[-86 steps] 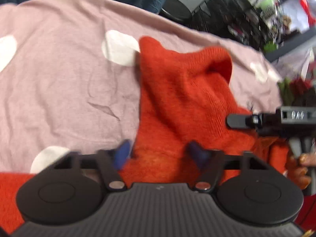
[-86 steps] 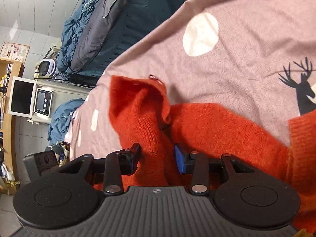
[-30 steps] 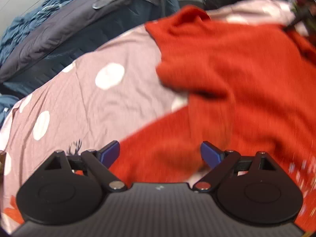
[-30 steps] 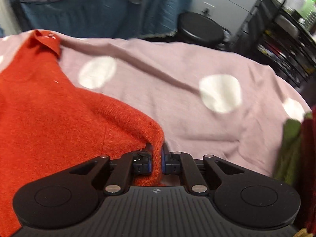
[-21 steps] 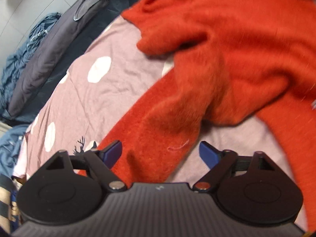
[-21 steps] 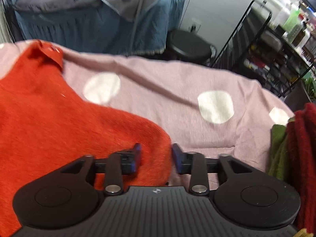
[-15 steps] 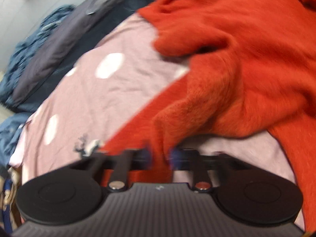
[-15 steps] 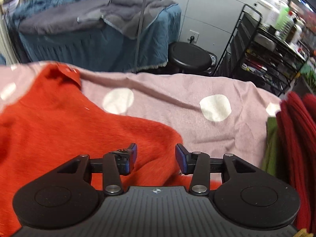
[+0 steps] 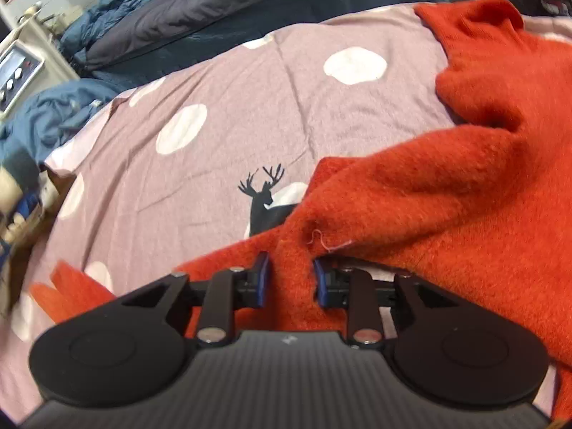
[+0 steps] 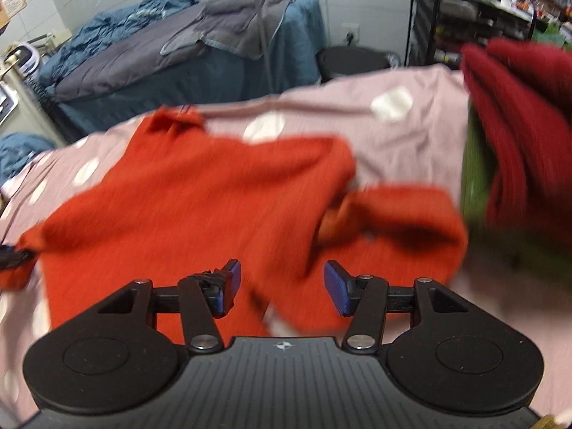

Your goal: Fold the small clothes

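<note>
Since releasing, right tool [image 10: 279, 287] gapes empty above the sweater [image 10: 186, 193]; left tool [image 9: 290, 279] pinches its nearer sleeve.

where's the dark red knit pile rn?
Right wrist view, far right: the dark red knit pile sits on the polka-dot bedsheet, against a green garment, right of the orange sweater.
</note>
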Motion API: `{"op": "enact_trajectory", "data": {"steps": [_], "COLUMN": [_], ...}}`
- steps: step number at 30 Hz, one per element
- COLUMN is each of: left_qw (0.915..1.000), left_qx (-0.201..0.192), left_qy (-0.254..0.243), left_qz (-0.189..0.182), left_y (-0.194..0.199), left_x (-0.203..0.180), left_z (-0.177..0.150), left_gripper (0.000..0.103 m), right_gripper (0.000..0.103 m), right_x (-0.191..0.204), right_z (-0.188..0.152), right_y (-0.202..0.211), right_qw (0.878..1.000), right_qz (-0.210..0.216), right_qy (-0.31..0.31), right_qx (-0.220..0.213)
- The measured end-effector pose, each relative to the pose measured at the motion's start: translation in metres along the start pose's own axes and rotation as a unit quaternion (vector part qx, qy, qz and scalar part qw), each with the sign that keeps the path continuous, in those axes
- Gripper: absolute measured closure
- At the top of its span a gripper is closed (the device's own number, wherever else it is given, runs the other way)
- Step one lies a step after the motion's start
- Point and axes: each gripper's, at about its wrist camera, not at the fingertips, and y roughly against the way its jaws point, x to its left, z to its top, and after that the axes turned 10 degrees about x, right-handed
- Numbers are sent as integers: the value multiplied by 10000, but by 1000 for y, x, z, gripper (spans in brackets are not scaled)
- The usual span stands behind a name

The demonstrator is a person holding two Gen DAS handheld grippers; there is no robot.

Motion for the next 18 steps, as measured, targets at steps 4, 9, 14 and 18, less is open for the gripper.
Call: {"op": "enact_trajectory", "data": {"steps": [4,9,14,18], "left_qw": [9984,9900,9776,9654], "left_qx": [-89,-305,210,656], "left_qy": [550,1190,852,679], "left_qz": [104,-699,-1913,-2432], "left_y": [20,68,99,106], "left_x": [9,17,-26,-70], "left_z": [-14,-65,-131,-173], "left_gripper": [5,5,20,47], "right_gripper": [16,16,16,16], "right_x": [3,-5,-17,-23], "right_z": [-36,-79,-114,-133], "right_y": [2,2,1,1], "right_qw": [9994,9972,9950,9938], "right_qz": [-86,-195,-293,-298], "right_qy": [210,380,275,182], "right_qx": [259,616,911,1052]}}
